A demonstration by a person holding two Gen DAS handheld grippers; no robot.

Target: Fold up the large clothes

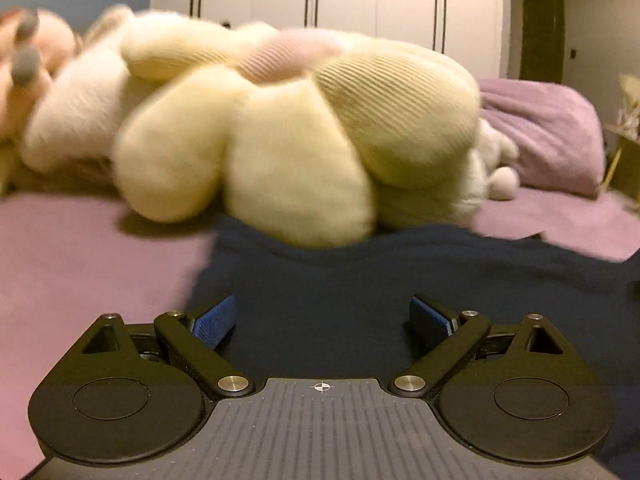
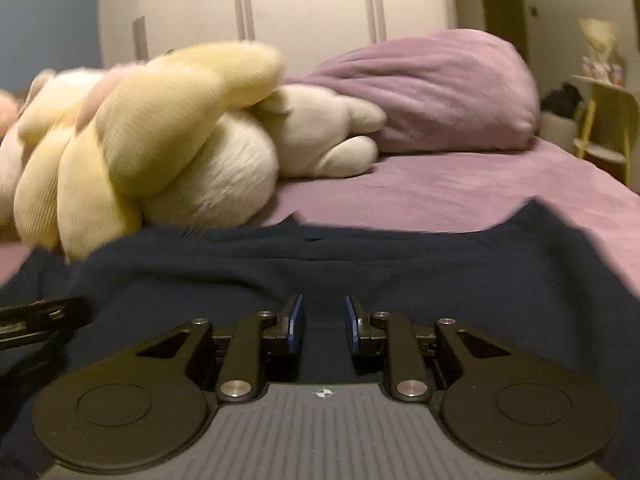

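Navy knit garment (image 1: 328, 300) spread flat under both tongs, long axis left to right. Left gripper (image 1: 323, 320) splayed wide, right gripper (image 2: 322, 322) narrowly parted, neither grasping cloth. Far hem mid-frame, touching cream ribbed flower cushion (image 1: 280, 128) on lilac bedsheet (image 2: 460, 188).

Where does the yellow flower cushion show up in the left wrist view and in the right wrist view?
Left wrist view: the yellow flower cushion fills the centre, above the navy garment.
Right wrist view: it sits at the left, its lower edge on the garment.
Shared landmark: the purple pillow, right of the cushion in both.
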